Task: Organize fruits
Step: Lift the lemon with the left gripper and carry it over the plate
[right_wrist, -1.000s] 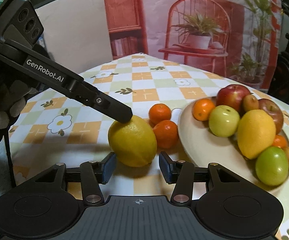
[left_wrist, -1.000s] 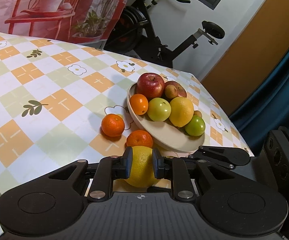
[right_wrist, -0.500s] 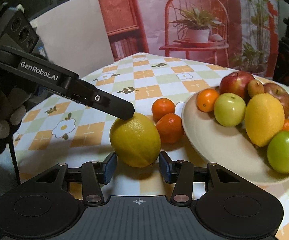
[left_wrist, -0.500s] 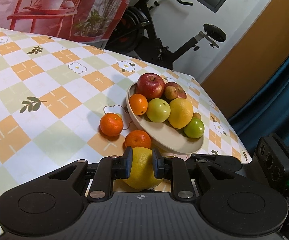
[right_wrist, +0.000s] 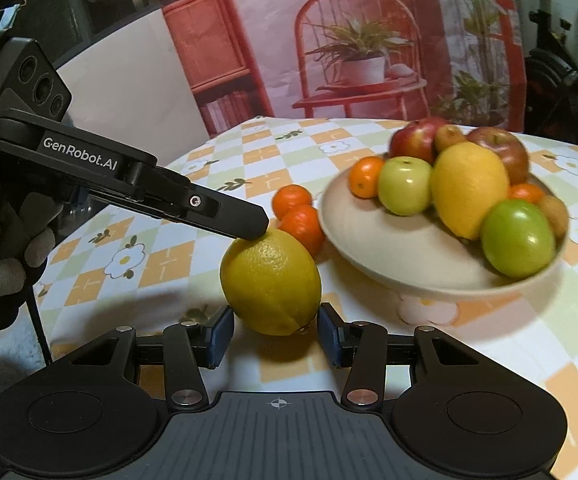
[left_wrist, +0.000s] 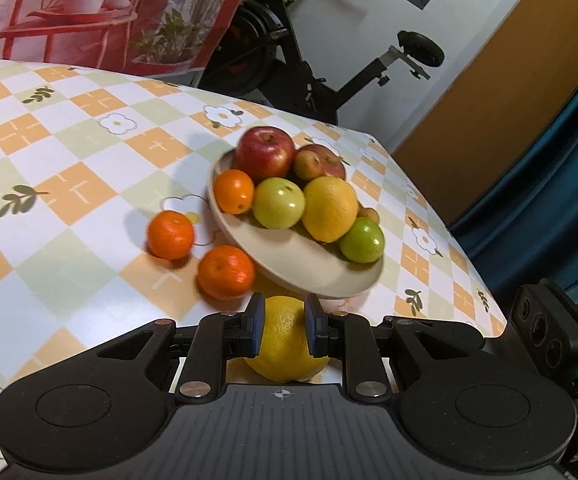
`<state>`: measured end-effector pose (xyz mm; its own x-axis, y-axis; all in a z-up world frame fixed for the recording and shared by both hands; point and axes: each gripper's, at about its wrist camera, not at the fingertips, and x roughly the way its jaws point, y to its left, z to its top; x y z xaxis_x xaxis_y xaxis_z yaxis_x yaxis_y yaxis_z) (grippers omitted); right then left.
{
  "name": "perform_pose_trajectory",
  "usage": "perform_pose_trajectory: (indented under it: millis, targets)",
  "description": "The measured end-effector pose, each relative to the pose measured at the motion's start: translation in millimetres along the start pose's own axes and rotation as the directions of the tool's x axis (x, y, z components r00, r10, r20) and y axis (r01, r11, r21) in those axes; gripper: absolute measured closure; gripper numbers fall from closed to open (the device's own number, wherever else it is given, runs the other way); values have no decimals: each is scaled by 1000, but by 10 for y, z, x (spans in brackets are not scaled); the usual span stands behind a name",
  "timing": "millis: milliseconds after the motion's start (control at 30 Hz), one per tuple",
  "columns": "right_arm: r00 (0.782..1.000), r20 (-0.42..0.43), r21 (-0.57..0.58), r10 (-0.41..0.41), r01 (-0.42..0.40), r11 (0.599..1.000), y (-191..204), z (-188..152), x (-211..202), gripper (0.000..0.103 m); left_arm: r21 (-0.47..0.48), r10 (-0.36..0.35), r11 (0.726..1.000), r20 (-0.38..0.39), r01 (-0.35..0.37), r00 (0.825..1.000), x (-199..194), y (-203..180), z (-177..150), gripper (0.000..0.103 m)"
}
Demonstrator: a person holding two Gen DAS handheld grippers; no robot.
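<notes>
Your left gripper (left_wrist: 282,330) is clenched on the loose lemon (left_wrist: 287,344), its blue pads pressed to the fruit's two flanks; in the right wrist view its fingertip sits on the top of that lemon (right_wrist: 271,280), which appears to rest on the tablecloth near the table's front edge. Your right gripper (right_wrist: 275,336) is released: its jaws stand apart with the lemon just ahead of the gap, and neither pad touches the peel.

The plate (left_wrist: 289,256) lies just beyond the lemon, its near rim close above your left fingertips. Its near half is bare; the fruit is heaped on the far half: a red apple (left_wrist: 265,152), a second red apple (left_wrist: 331,162) partly hidden behind a small brownish fruit, an orange (left_wrist: 234,191), a yellow-green apple (left_wrist: 279,203), a second lemon (left_wrist: 330,209) and a green apple (left_wrist: 362,239). The right wrist view shows one more small orange tucked behind that lemon.

Two oranges lie on the cloth left of the plate: one (left_wrist: 170,234) well clear of the rim, the other (left_wrist: 226,272) nearly against it and just beside your left finger. They crowd the left approach to the plate.

To the left, the checked tablecloth (left_wrist: 69,184) runs wide and bare. On the right, the table edge falls away close past the plate, with a blue curtain (left_wrist: 549,184) beyond. An exercise bike (left_wrist: 289,40) stands behind the far edge.
</notes>
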<state>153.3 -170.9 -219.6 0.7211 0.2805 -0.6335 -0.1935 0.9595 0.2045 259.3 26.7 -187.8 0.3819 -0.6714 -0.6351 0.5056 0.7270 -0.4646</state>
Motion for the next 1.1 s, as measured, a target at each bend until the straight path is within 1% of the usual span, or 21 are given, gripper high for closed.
perform_pose_trajectory:
  millis: [167,333,667,1100]
  targets:
    - [1000,22,22,-12,12,1000,-80,-51,-117,60,8,3,1000,-3,-3,1000,75,-135,7,81]
    - [998,56,35,-12,10,999,-119,-74,-198,61,25,13,1000,-3,-13,1000,66,-226,58,81]
    - [993,116,56,-22,15,998,-188,-19,-329,60,74,15,997,7,-15,1000,45,-387,200,81]
    - [990,136,56,-37,29,998,-225,40,-364,60,98,11,995,10,-12,1000,73,-447,291,81]
